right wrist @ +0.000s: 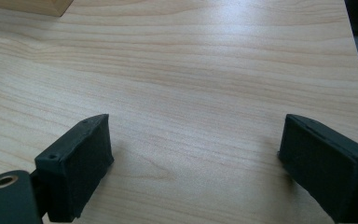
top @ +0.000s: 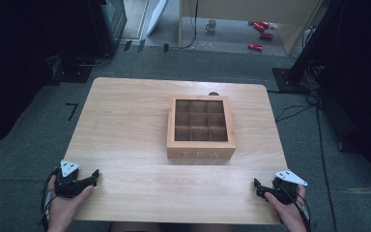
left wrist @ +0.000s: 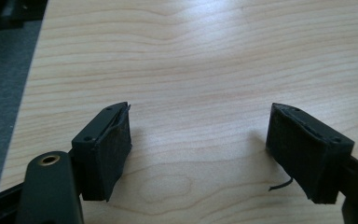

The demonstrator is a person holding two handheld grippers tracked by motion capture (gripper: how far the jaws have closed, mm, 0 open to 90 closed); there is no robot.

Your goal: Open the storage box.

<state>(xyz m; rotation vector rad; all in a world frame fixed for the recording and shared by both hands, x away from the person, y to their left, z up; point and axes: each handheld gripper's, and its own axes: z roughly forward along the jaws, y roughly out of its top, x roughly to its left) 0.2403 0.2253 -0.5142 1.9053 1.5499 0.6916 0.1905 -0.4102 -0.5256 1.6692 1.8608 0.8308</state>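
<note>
A wooden tea box [top: 201, 127] marked TEA stands at the middle of the light wooden table [top: 125, 121]; its clear lid is down over several empty compartments. My left gripper [top: 94, 176] rests at the table's near left corner, held in a hand, well apart from the box. In the left gripper view its jaws stand wide apart over bare wood, gripper [left wrist: 199, 140] open. My right gripper [top: 256, 185] rests at the near right corner. Its own view has the gripper [right wrist: 196, 154] open over bare wood, with a corner of the box [right wrist: 32, 5] at top left.
Grey carpet surrounds the table. Black equipment and cables [top: 299, 108] lie to the right and back left. Far behind, red objects [top: 260, 35] and a mug [top: 211, 25] sit on the floor. A small dark disc [top: 214, 94] lies behind the box.
</note>
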